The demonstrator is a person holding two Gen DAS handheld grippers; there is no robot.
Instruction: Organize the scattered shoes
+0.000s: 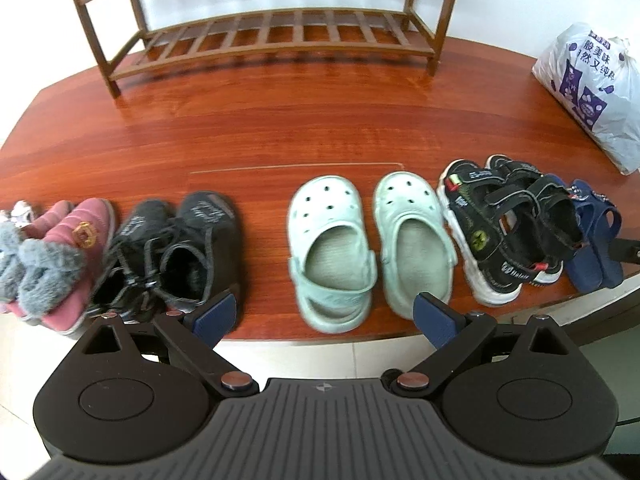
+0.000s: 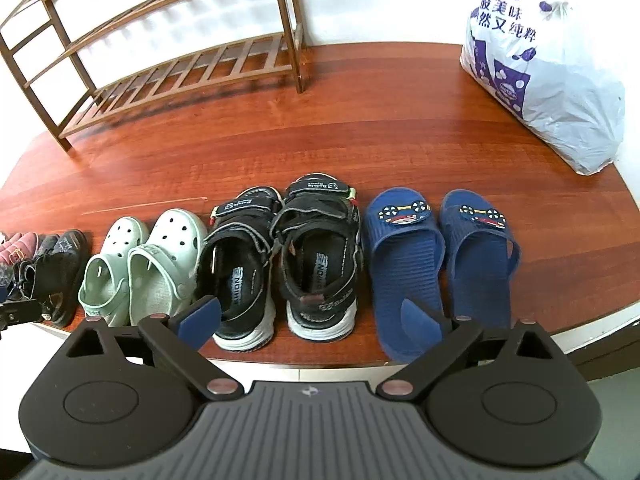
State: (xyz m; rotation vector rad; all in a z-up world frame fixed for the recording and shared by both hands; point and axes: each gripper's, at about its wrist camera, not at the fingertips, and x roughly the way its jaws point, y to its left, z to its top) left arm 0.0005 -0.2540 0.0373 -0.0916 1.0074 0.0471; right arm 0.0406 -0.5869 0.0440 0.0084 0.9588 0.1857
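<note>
While both tools gape empty, left tool (image 1: 325, 316) before mint clogs (image 1: 370, 240), right tool (image 2: 310, 320) before black sandals (image 2: 288, 256)

left gripper (image 1: 325, 314) tilted steeply down, jaws spread wide, nothing between the blue pads (image 1: 214, 318). right gripper (image 2: 314, 320) same pose: angled down, jaws wide apart, pads (image 2: 199, 322) clear, gripping nothing. both hang over the near edge of the platform.

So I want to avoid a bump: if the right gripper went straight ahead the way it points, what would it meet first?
Most likely the black sandals. The open right gripper points down at their heels, with the blue slippers just to the side. Depth is hard to judge here.
</note>
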